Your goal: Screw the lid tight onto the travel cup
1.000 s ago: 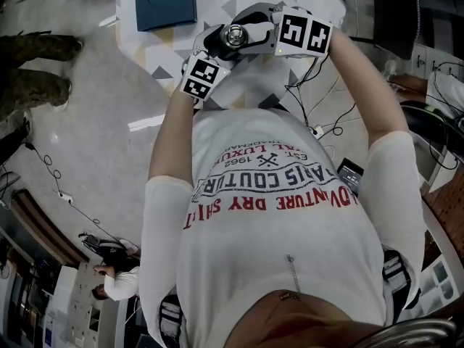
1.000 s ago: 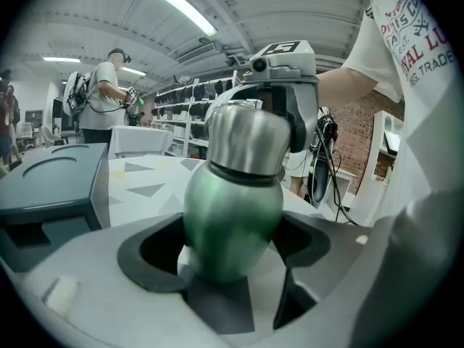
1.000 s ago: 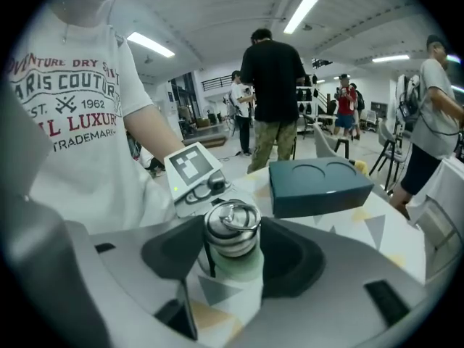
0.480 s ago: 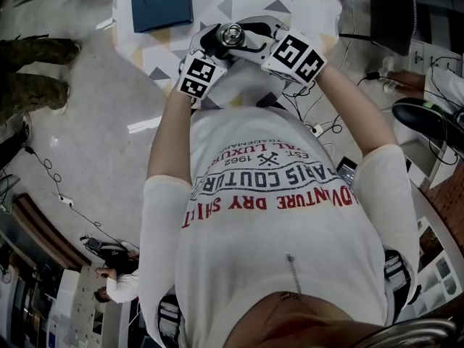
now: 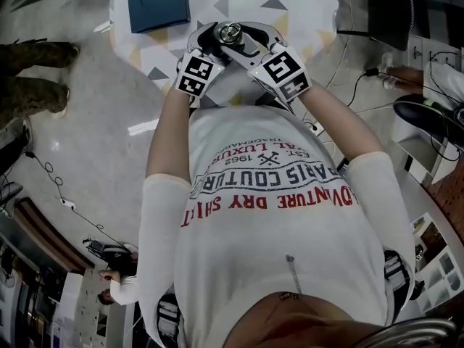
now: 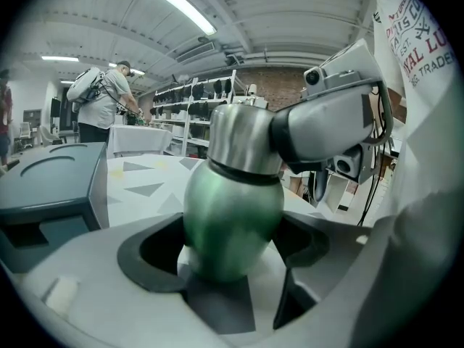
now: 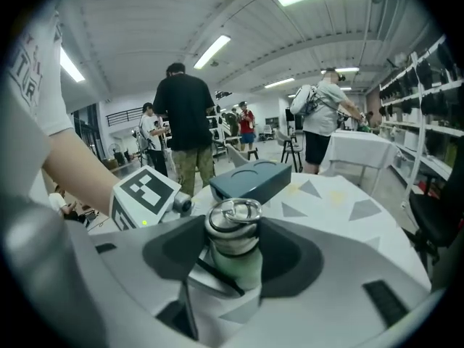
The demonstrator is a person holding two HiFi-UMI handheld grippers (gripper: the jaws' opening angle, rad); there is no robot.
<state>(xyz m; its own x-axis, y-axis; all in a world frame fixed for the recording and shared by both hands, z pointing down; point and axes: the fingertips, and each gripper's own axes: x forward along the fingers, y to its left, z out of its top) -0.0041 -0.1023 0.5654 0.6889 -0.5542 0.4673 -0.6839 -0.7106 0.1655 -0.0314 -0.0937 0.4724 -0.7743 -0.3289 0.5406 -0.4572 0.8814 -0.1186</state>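
The travel cup has a green body (image 6: 232, 216) and a steel lid (image 7: 233, 227) with a ring on top, also seen from above as the lid (image 5: 230, 30). I hold it over the table's near edge. My left gripper (image 6: 232, 256) is shut on the green body from the left (image 5: 212, 42). My right gripper (image 7: 233, 251) comes from the right (image 5: 250, 40). Its jaws have just been closing, with the steel lid between them, and its dark pads touch the lid on both sides.
A blue-grey box (image 5: 158, 2) lies on the round white table (image 5: 290, 6) with triangle patterns, beyond the cup. Cables trail on the floor to the right (image 5: 341, 114). People stand among shelves in the background (image 7: 185, 122).
My right gripper has rolled around the lid; its marker cube swung from the upper right down and leftward, closer to my chest. The left gripper and cup have stayed put.
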